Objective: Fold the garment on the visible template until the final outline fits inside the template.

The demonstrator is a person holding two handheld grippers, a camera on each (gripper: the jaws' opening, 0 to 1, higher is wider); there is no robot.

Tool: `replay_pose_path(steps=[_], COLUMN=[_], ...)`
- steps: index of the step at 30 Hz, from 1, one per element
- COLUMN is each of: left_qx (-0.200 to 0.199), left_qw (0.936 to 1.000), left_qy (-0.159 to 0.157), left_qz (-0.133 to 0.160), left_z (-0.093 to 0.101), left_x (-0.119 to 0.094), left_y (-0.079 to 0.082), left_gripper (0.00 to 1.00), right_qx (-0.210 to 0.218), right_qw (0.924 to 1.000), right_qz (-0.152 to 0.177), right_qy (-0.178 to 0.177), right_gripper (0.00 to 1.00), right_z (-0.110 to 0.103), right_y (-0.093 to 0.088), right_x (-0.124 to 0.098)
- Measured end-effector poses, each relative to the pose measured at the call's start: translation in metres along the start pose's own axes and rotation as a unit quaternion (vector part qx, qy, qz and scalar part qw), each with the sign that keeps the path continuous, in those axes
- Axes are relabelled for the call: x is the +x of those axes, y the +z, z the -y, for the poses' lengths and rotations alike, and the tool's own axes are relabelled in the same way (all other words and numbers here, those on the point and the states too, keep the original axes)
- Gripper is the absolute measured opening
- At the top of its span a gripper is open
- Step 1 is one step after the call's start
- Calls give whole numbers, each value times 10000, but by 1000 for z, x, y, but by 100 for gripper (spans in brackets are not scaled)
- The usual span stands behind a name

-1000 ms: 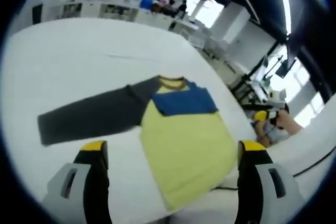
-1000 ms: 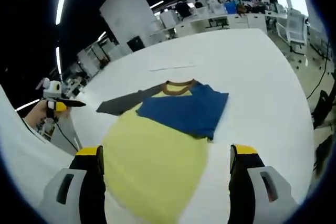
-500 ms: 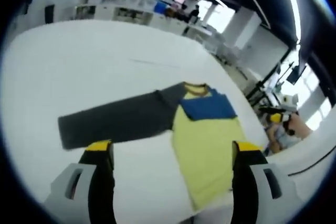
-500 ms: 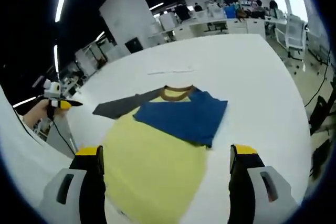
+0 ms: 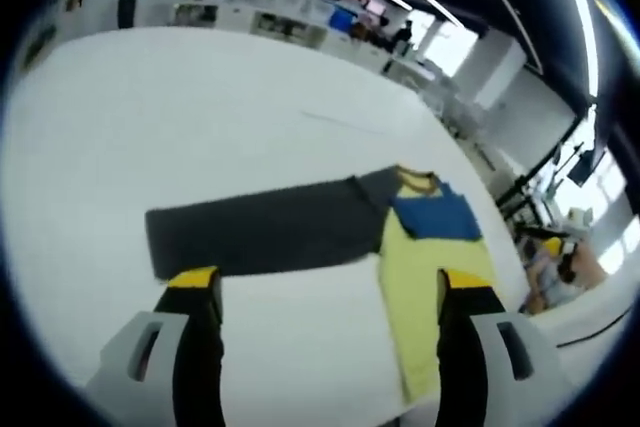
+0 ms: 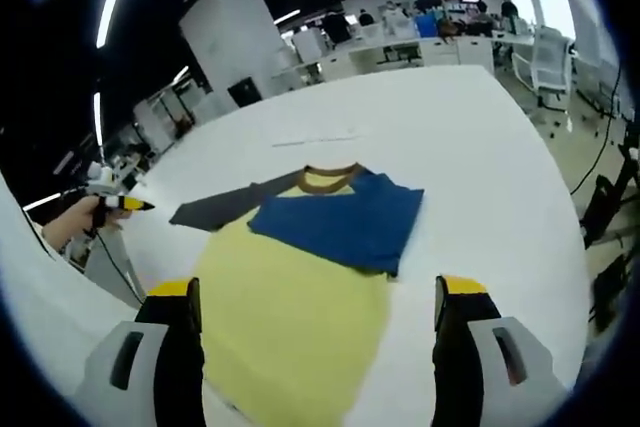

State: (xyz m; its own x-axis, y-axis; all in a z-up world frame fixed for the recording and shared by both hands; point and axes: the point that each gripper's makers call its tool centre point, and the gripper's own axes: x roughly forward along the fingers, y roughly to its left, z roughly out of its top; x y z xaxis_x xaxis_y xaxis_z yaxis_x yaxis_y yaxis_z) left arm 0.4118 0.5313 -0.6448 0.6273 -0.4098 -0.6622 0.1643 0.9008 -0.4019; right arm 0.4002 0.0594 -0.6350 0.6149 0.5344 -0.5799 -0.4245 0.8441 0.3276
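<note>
Left gripper (image 5: 320, 292): my jaws stand wide apart with nothing between them, hovering above the table.
Right gripper (image 6: 317, 297): same story here, jaws spread and empty, held above the near hem of the shirt.
Left gripper seen from my right view (image 6: 112, 199): out at the left edge, in my hand, yellow tips pointing toward the table; too small to read its jaws there.
Right gripper seen from my left view (image 5: 556, 247): a small yellow-tipped shape at the far right, off the table's edge.
Garment (image 6: 300, 272): lying flat on the white table, yellow body toward my right gripper, brown collar (image 6: 327, 177) on the far side.
Blue sleeve (image 6: 340, 222): folded in across the chest, resting on top of the yellow body.
Dark grey sleeve (image 5: 265, 232): stretched straight out flat on the table, reaching away from the body, just beyond my left jaws.
Table (image 5: 180, 117): white and broad, the garment well inside its edges.
Background (image 6: 440, 22): an open room with desks, ceiling strip lights and people far off.
</note>
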Motion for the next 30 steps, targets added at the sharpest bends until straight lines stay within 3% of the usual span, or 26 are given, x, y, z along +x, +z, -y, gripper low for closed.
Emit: replay_pose_path(steps=[5,15,19,25,30], left_qx=[-35,-320,-468,-360,-280], left_qw=[9999,9947,9924,9897,9886], left_qy=[150,962,1125,1376,1479], left_qz=[28,151,172,148,86], left_z=[-20,-82,-96,-112,-119], left_x=[3,10,13,19,26], left_y=[0,-1,-4,-9,-10], left_gripper=[81,73,72,64,65], right_qx=[3,188,194,283,358], right_qw=[10000,9998,9997,9994,9990], right_qz=[-81,-26,-61,-83,-69], right_qy=[7,-41,-98,-199,-260], right_gripper=[96,95,95,94,94], right_z=[-6,-8,-9,-6,-4], right_y=[-7,-14,-19,-23,-25], right_x=[3,4,4,2,0])
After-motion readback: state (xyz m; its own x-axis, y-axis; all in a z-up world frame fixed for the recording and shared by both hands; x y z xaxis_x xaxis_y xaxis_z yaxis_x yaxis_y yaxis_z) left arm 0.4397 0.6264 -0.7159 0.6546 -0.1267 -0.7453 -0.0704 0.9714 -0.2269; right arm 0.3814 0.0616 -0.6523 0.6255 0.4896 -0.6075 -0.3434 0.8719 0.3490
